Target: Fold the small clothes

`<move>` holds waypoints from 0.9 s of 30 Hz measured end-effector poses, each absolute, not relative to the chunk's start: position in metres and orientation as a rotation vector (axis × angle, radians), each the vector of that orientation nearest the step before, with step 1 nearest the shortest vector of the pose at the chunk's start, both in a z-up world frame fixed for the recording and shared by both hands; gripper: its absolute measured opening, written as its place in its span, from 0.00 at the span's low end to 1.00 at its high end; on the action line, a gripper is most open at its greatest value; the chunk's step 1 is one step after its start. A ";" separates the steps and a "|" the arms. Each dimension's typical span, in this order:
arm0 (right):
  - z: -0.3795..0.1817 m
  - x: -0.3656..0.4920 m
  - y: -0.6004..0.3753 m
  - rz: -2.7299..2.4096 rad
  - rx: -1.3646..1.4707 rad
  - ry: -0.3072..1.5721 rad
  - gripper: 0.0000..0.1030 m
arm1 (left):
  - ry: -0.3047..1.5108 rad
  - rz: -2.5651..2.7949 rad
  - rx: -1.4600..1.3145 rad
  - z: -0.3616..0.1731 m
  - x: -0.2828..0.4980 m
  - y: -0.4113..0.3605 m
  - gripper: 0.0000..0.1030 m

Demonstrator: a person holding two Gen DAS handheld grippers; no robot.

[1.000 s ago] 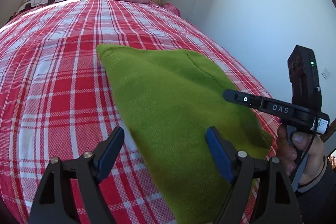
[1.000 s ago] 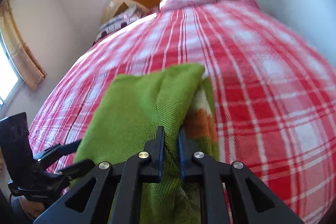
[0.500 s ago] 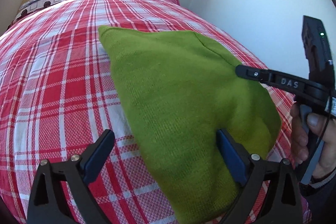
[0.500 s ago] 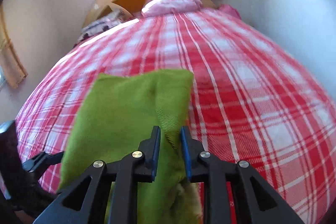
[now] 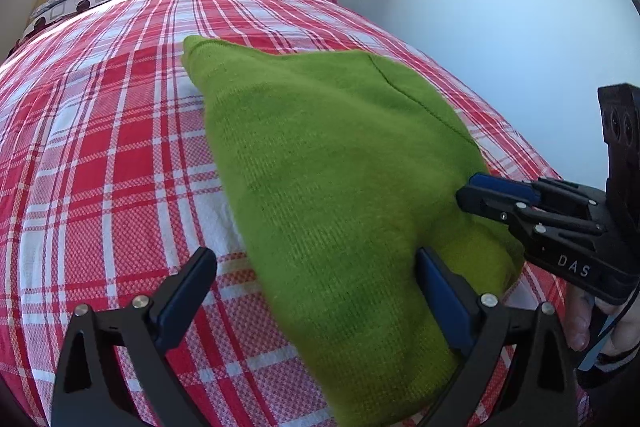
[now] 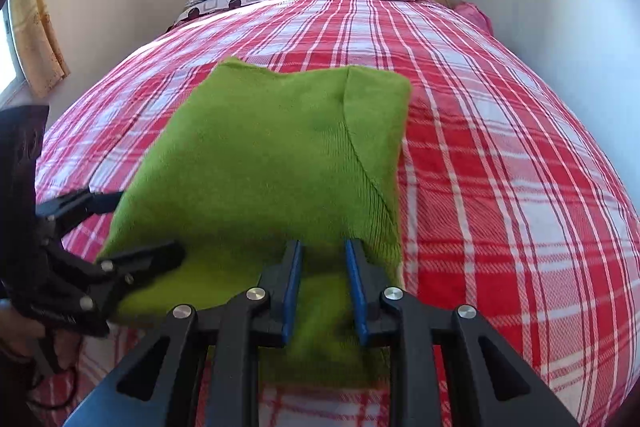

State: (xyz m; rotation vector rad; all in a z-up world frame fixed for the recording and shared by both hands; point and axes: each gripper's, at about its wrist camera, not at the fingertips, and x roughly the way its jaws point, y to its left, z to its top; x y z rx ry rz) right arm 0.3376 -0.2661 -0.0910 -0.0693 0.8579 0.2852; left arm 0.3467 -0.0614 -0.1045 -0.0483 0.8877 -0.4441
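Your left gripper [image 5: 316,291] has its jaws spread wide, straddling the near left edge of the green sweater [image 5: 340,187]; whether the blue pads [image 5: 442,297] touch the knit cannot be told. Your right gripper [image 6: 323,285] has its jaws partly apart, with the sweater's near edge lying between them, not pinched. The sweater lies folded on the red plaid bedspread [image 6: 500,167], near the foot end. "DAS" reads on the right gripper's body in the left wrist view.

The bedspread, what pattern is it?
Red and white plaid bedspread; clearest in the right wrist view.
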 end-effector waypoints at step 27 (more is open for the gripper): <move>-0.088 0.384 -0.267 0.354 -0.068 0.873 0.30 | 0.931 -0.447 0.016 -0.111 0.345 -0.080 1.00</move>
